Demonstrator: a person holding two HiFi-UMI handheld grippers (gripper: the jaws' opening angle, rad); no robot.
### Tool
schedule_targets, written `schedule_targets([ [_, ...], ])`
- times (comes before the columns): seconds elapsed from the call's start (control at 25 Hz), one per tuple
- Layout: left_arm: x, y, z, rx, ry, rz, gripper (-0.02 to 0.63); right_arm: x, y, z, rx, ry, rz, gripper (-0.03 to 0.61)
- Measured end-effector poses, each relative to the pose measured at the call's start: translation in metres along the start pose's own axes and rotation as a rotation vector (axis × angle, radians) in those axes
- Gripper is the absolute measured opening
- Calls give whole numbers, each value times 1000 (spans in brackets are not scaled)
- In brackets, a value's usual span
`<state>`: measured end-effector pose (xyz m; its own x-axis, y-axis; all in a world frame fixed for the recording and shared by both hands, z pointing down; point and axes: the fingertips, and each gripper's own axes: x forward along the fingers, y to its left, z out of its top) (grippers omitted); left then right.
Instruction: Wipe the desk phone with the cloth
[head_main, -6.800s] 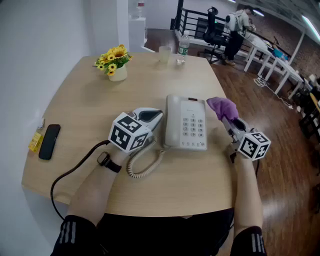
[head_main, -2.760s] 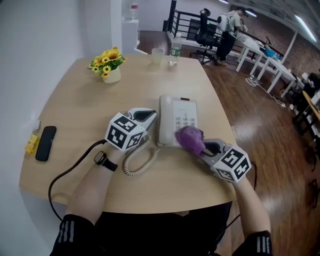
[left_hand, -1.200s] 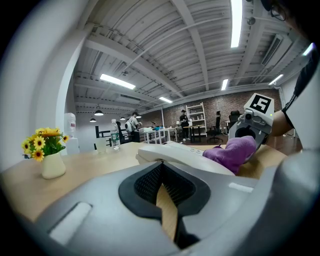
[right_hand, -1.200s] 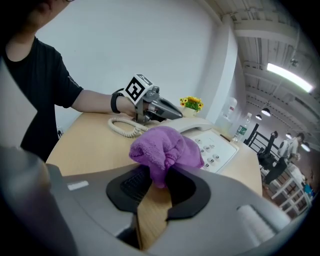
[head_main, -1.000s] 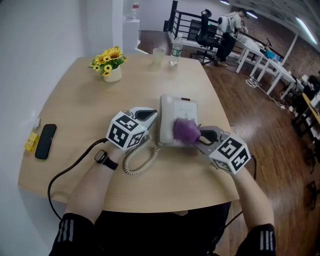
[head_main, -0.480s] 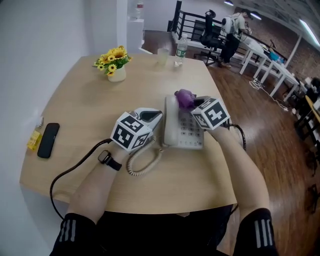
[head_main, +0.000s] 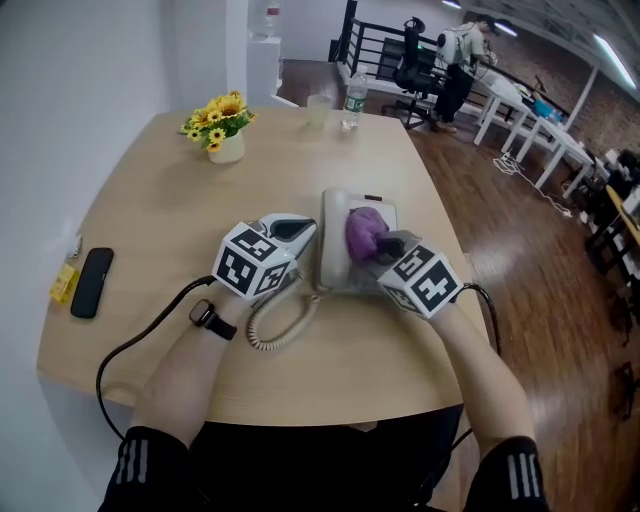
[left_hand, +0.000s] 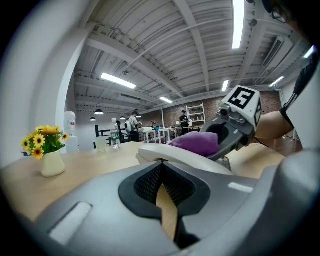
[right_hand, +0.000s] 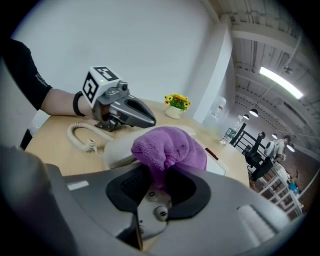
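The white desk phone (head_main: 333, 255) lies mid-table with its coiled cord (head_main: 268, 325) looping toward me. My right gripper (head_main: 381, 246) is shut on a bunched purple cloth (head_main: 365, 232), which presses on the phone's top around the keypad. The right gripper view shows the cloth (right_hand: 167, 147) bulging out of the jaws over the pale phone body (right_hand: 120, 149). My left gripper (head_main: 300, 232) sits against the phone's left side, low on the table, jaws together with nothing between them. From the left gripper view the phone (left_hand: 175, 159) and cloth (left_hand: 195, 142) are just ahead.
A vase of yellow flowers (head_main: 225, 135) stands at the back left. A cup (head_main: 317, 112) and a water bottle (head_main: 350, 100) are at the far edge. A black mobile (head_main: 90, 283) lies at the left edge. A black cable (head_main: 130, 350) trails off the near-left edge.
My right gripper has drawn the cloth back from the phone's far end toward me over the keypad. The left gripper and the phone have stayed put.
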<state>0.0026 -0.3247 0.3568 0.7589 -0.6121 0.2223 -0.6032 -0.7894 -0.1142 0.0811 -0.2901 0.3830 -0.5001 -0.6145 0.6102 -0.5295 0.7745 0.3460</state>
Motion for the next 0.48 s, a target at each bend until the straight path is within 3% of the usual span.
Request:
schedule_targets([
  [0.24,-1,-1,1,1,-1,0,-6,-25,50,-16,-1,-56,62,95],
  [0.48,0,0,0,-2,-3,0,-6,-41,73,-28,-6,-77,106,95],
])
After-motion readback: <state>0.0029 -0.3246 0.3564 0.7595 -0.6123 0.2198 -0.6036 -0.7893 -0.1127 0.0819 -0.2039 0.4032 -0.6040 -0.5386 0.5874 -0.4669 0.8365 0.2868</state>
